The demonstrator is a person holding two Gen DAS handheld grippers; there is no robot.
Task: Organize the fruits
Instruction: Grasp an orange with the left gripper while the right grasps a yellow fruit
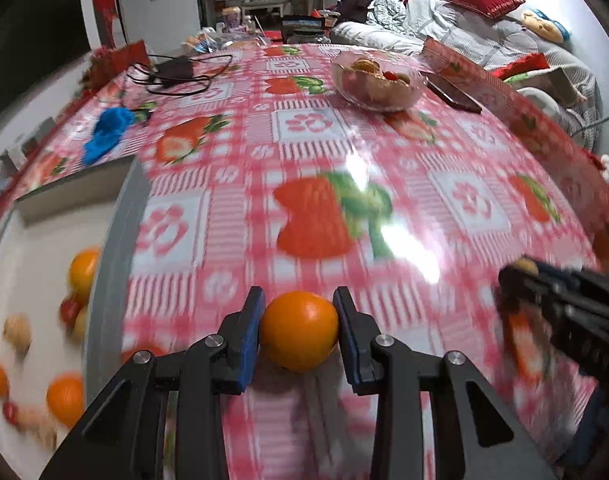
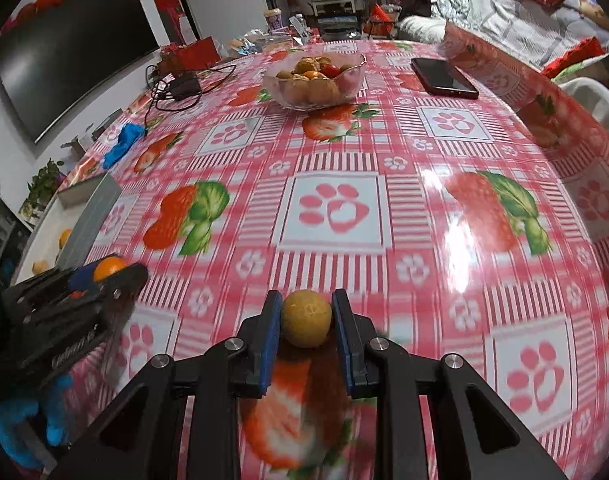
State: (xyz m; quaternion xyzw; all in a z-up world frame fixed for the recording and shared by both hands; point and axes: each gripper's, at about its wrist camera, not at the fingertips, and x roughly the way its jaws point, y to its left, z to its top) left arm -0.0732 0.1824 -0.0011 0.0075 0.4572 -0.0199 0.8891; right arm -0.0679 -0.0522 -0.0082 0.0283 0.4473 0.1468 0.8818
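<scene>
2 sets of fingers grip fruit: left gripper (image 1: 298,332) an orange (image 1: 299,330), right gripper (image 2: 306,326) a longan (image 2: 306,318).

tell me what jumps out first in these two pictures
An orange sits clamped in the left gripper, low in its own view. A small yellow-brown fruit is clamped in the right gripper. Both hang over a loud red strawberry tablecloth, with a glass bowl of fruit at its far end.
</scene>
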